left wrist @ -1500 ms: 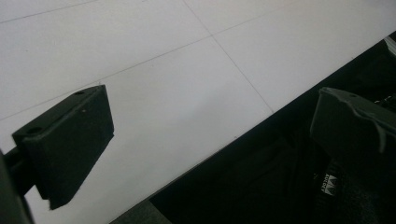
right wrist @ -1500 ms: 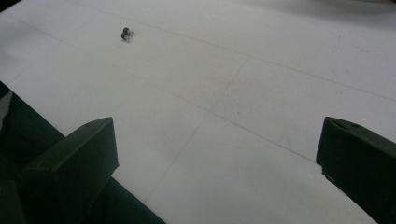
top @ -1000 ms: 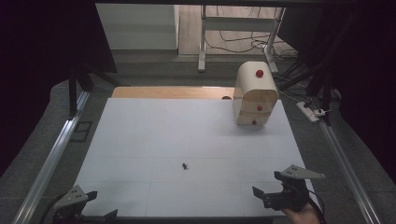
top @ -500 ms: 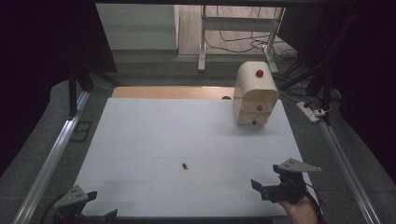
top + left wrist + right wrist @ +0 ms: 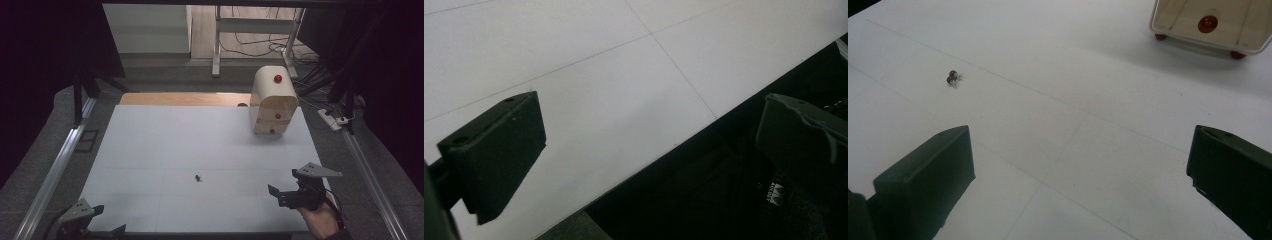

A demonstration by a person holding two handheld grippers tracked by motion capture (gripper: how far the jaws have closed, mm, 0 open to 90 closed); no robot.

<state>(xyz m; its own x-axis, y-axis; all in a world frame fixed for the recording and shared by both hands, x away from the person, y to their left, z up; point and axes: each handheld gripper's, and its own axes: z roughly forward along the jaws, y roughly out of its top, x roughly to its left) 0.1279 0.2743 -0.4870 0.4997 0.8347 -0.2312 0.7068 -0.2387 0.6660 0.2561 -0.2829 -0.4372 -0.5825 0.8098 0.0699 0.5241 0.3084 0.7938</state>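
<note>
Open white table (image 5: 150, 150), wooden drawer box (image 5: 272, 102) (far right)

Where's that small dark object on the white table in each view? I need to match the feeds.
High view: small dark object lies near centre, toward the near edge, left of the right gripper.
Left gripper view: not in it.
Right gripper view: upper left, beyond the open jaws.
Shared landmark: wooden drawer box.

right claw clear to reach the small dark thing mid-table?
Probably yes. The right claw is open, holding nothing, and only bare white table lies between it and the small dark object.
</note>
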